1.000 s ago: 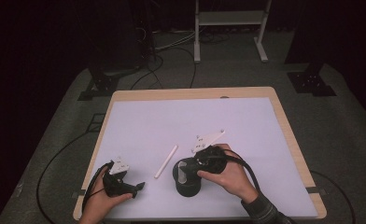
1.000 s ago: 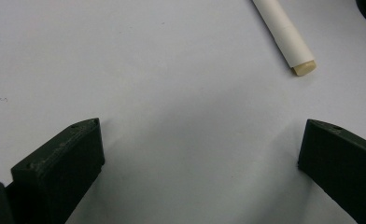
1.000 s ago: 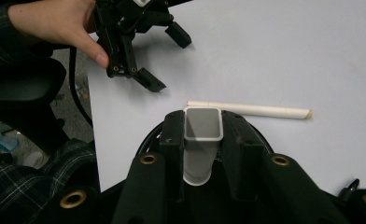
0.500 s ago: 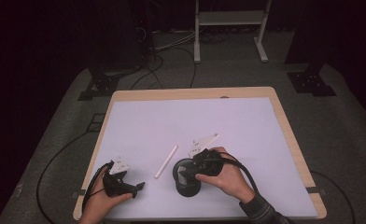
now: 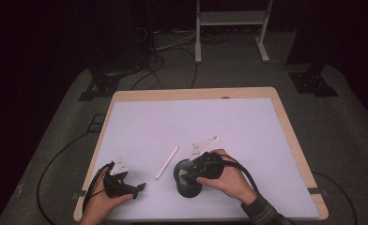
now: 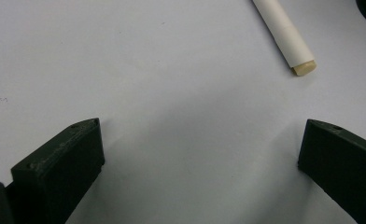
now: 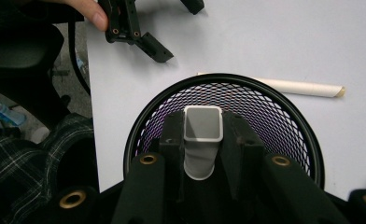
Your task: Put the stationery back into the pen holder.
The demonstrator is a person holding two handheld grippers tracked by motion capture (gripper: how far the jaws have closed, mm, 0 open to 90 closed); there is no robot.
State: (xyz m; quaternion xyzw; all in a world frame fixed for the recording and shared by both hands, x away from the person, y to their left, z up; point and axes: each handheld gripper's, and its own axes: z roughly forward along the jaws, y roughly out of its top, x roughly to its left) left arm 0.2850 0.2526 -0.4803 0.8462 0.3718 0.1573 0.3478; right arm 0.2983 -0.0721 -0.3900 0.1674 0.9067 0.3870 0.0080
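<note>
A black mesh cup (image 5: 186,186) stands on the white table near its front edge. My right gripper (image 5: 190,174) hangs over its mouth. In the right gripper view the right gripper (image 7: 202,137) is shut on a small grey hollow piece (image 7: 202,122) with a square mouth, just above the mesh cup (image 7: 284,126). A white paper-wrapped stick (image 5: 167,161) lies flat to the left of the cup; the stick (image 7: 307,87) runs behind the rim. My left gripper (image 5: 136,188) rests at the front left, and the left gripper (image 6: 202,140) is open with the stick's end (image 6: 286,35) ahead of it.
A white mat covers the wooden table (image 5: 295,140). Beyond the table, cables and a metal stand (image 5: 231,18) sit on the dark floor. A person's sleeve and legs (image 7: 36,154) are at the table's near side.
My right hand has crept slightly left and nearer over the cup with the grey piece in its jaws. The left gripper and the stick have stayed put.
</note>
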